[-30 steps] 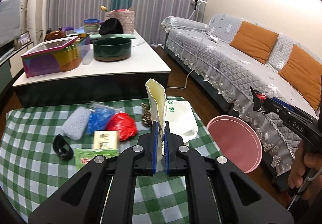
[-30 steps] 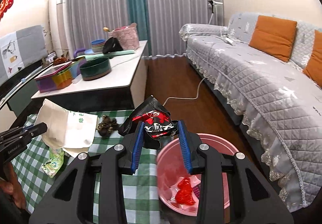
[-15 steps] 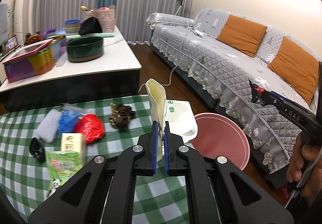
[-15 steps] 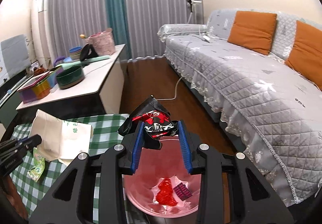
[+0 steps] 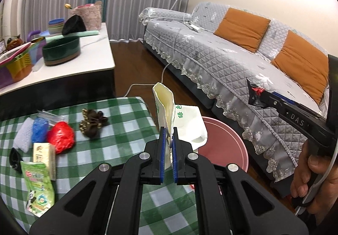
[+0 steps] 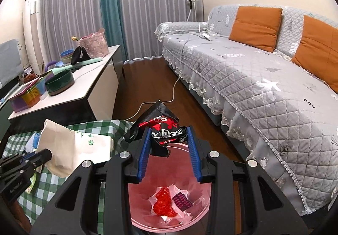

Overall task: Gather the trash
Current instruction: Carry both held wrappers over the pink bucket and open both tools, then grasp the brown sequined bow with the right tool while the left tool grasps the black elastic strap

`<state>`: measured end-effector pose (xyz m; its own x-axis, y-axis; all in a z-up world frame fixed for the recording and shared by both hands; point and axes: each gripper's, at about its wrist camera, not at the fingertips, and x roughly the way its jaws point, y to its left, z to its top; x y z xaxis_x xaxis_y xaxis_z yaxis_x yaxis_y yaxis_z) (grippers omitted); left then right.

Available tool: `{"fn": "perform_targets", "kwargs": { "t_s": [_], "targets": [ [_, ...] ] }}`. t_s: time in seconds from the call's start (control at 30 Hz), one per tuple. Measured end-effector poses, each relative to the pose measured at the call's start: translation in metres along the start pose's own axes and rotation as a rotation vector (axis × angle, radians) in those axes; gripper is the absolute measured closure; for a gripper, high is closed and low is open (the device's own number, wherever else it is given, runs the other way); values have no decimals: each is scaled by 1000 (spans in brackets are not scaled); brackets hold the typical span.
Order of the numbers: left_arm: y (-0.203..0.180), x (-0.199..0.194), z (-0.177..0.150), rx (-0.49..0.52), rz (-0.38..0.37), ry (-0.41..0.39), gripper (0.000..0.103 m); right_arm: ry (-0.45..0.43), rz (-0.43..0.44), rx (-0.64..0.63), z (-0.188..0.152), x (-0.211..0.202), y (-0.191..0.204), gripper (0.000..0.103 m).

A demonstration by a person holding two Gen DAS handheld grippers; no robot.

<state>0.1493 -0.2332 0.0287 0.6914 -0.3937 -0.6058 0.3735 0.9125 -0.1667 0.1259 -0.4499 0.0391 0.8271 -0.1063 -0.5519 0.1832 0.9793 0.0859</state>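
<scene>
Right wrist view showed your right claw (image 6: 169,157) clamped on a crumpled black-and-red wrapper (image 6: 162,129), hanging directly above the pink bin (image 6: 202,211) so that letting go would, I judge, drop it straight in. Below it, red plastic scrap (image 6: 163,206) and a small dark wrapper (image 6: 182,204) lay on the bin's bottom. In the left wrist view your left claw (image 5: 168,150) was pinched nearly together on the thin edge of a cream paper bag (image 5: 179,123), held upright over the desk's (image 5: 126,129) corner just beside the bin; gripping the edge kept the bag's bulk clear of the fingers. Further out on the green checked cloth, more trash waited: a red bag (image 5: 61,137), a blue bag (image 5: 39,129), a brown bundle (image 5: 93,122), a small carton (image 5: 44,155) and a green packet (image 5: 38,186). Beyond the bin stood the grey sofa (image 5: 221,62).
</scene>
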Motion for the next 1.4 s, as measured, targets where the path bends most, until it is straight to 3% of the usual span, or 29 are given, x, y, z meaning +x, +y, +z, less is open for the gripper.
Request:
{"fn": "perform_targets", "kwargs": {
  "t_s": [0.43,0.5,0.53,0.6,1.0,1.4],
  "targets": [
    [-23,25,-1,32,-32,31,98,24,7,29,4,16,-6,67],
    [-26,30,0,34,-61,49,91,34,12,27,4,19,-6,64],
    [-27,33,0,35,-64,60,87,42,12,27,4,20,-6,52],
    [-27,35,-3,30,-64,71,73,49,3,33,3,22,-6,41],
    [-8,18,-2,-5,-29,68,73,43,29,40,6,17,5,41],
    [44,-31,-1,-41,43,15,73,28,143,19,7,10,57,42]
  ]
}}
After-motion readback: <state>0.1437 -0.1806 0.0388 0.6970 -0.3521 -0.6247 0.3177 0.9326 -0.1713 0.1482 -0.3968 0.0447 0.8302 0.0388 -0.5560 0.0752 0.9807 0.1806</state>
